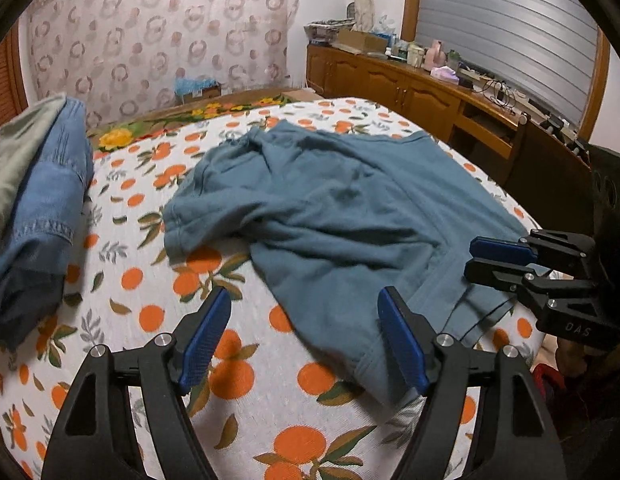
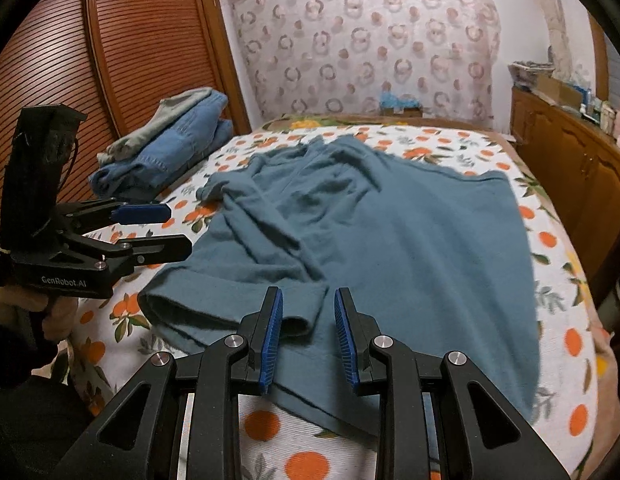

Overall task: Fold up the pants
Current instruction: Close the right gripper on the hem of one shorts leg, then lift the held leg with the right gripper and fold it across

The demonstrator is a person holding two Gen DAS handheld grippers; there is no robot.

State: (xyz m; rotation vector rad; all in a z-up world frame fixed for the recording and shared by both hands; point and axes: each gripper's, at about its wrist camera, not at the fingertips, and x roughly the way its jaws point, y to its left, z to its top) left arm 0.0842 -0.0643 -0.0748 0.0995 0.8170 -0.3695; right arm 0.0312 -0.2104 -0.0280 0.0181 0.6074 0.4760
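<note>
Teal-blue pants [image 1: 330,216] lie rumpled and spread across the bed; they also show in the right wrist view [image 2: 370,232]. My left gripper [image 1: 305,316] is open and empty, hovering above the pants' near leg hem. It also shows in the right wrist view [image 2: 177,232] at the left, jaws apart. My right gripper [image 2: 307,312] is open, its fingers straddling the cuff edge at the pants' near hem without gripping it. In the left wrist view the right gripper [image 1: 476,258] sits at the pants' right edge, jaws slightly apart.
The bed [image 1: 237,432] has an orange-print cover. A stack of folded jeans and a grey garment [image 1: 41,200] sits at the bed's left side, and shows in the right wrist view [image 2: 169,140]. A wooden cabinet [image 1: 410,92] with clutter runs along the right.
</note>
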